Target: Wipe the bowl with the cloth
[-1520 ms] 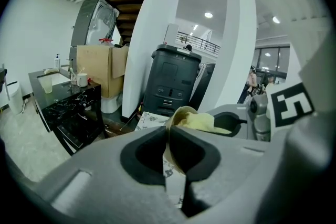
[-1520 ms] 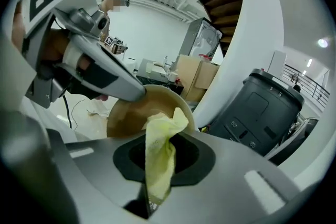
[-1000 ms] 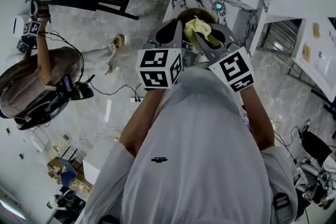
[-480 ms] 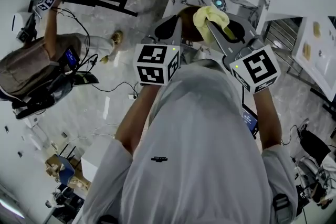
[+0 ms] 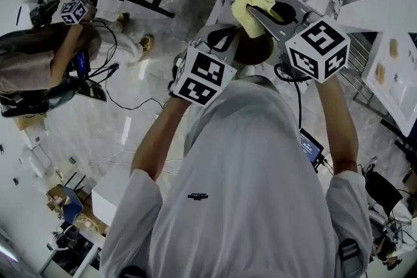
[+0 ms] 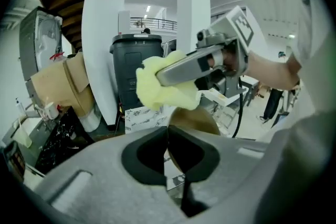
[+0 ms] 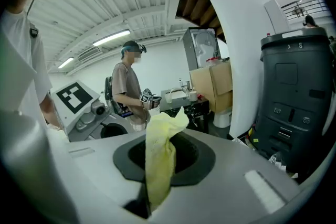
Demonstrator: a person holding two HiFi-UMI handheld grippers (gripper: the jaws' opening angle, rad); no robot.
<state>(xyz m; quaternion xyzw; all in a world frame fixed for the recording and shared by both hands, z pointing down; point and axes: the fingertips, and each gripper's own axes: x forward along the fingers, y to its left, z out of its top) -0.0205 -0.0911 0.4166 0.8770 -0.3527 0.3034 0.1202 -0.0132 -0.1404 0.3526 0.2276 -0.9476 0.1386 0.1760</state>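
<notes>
Plainly the wipe is under way rather than finished. The left gripper (image 6: pixel 169 138) has its jaws pressed together on the thin edge of the brown bowl (image 6: pixel 195 121), holding it up in front of the person, clear of any table. The right gripper (image 7: pixel 155 178) is clamped on the yellow cloth (image 7: pixel 160 147), which bunches out past its jaw tips. In the left gripper view the cloth sits just above the bowl's far rim and seems to touch it, though the contact itself is hard to make out. So both things are in hand and close together (the groundwork is done). What is left, by my reading, is rubbing round the bowl and setting things down. How much of its surface is clean cannot be judged.

As for writing, no brand or label reads. Each marker cube (image 5: pixel 204 74) bears only black-and-white squares, and the marks on the dark bin (image 7: pixel 296 97) at the right are too small to read.
</notes>
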